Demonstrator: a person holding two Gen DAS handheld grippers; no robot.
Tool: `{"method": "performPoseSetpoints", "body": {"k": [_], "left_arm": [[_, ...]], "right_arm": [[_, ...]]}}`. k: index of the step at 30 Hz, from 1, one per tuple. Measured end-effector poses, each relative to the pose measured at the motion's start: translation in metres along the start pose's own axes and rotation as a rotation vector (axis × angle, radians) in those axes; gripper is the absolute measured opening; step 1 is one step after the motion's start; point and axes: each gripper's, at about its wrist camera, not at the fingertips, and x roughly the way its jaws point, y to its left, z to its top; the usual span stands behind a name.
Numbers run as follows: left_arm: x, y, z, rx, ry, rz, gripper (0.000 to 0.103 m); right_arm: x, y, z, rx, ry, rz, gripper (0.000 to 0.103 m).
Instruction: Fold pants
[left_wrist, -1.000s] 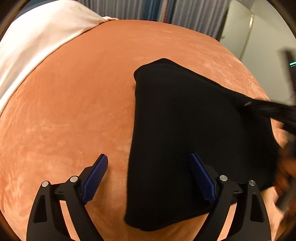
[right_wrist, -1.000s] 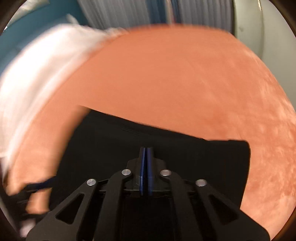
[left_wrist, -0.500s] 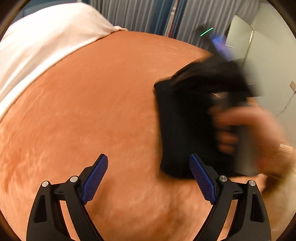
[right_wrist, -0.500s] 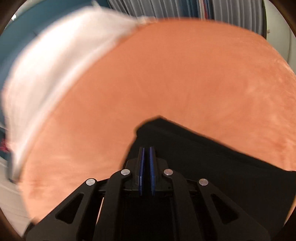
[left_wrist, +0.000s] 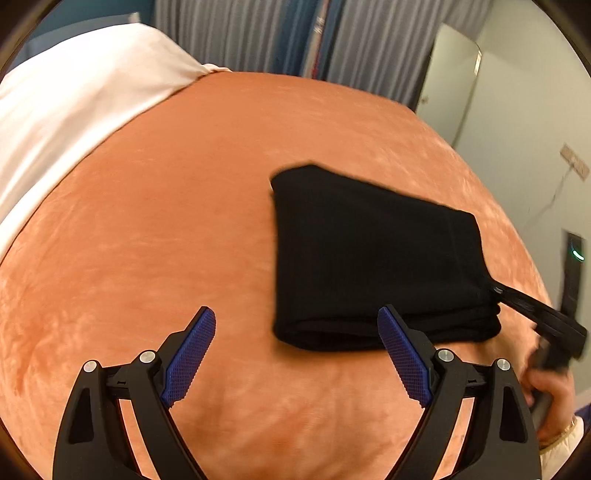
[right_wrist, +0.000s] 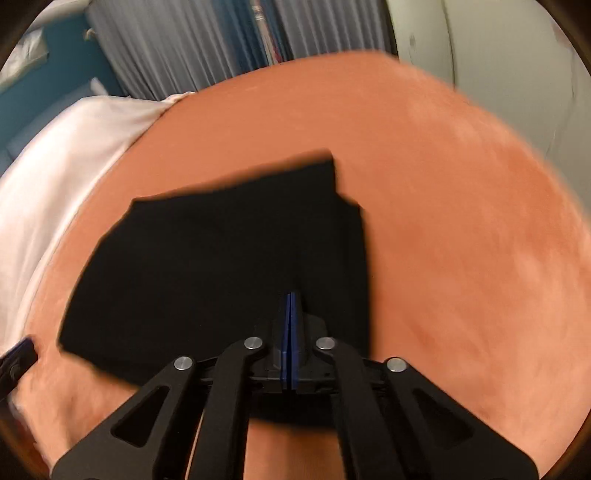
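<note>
Black pants (left_wrist: 373, 258) lay folded into a compact stack on the orange bed cover (left_wrist: 166, 240), right of centre. Left hand-held gripper (left_wrist: 295, 354) stood wide apart, empty, above the cover near the stack's front edge. Right hand-held gripper (right_wrist: 290, 321) was fully closed; whether fabric was pinched could not be told. White sheet (left_wrist: 66, 110) lay at far left.

— Where am I working?
— A bedroom, I'd say: I see an orange bedspread (left_wrist: 184, 229), a white pillow (left_wrist: 74, 96) at its head, and grey curtains (left_wrist: 240, 37) behind.
</note>
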Motion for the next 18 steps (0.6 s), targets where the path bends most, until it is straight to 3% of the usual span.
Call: {"method": "performPoseSetpoints", "body": {"k": [1, 2, 3, 5, 8, 10, 14, 16, 18], "left_arm": [[0.002, -0.006, -0.001, 0.017, 0.001, 0.003, 0.088], [0.005, -0.01, -0.002, 0.034, 0.002, 0.01, 0.088], [0.009, -0.013, -0.003, 0.045, 0.003, 0.02, 0.088], [0.014, -0.012, -0.005, 0.015, 0.023, -0.001, 0.088], [0.032, 0.001, -0.008, -0.069, 0.075, -0.028, 0.088], [0.043, 0.015, -0.007, -0.15, 0.099, -0.035, 0.088], [0.054, 0.036, -0.005, -0.287, 0.122, -0.144, 0.088], [0.056, 0.047, -0.003, -0.359, 0.134, -0.191, 0.088], [0.052, 0.052, -0.001, -0.376, 0.117, -0.198, 0.088]], "right_arm": [[-0.012, -0.005, -0.001, 0.03, -0.01, 0.02, 0.001], [-0.023, 0.0, -0.001, 0.025, -0.029, 0.022, 0.011], [-0.029, 0.004, -0.001, 0.012, -0.045, 0.031, 0.032], [-0.039, 0.002, -0.007, 0.0, -0.044, 0.08, 0.058], [-0.024, 0.008, -0.003, -0.034, -0.003, 0.053, 0.058], [-0.02, 0.003, -0.002, -0.021, 0.033, 0.09, 0.056], [-0.013, 0.014, -0.005, 0.0, 0.05, 0.103, 0.055], [-0.016, 0.013, -0.001, 0.033, 0.039, 0.16, 0.027], [-0.035, 0.019, -0.002, 0.019, 0.011, 0.189, 0.026]]}}
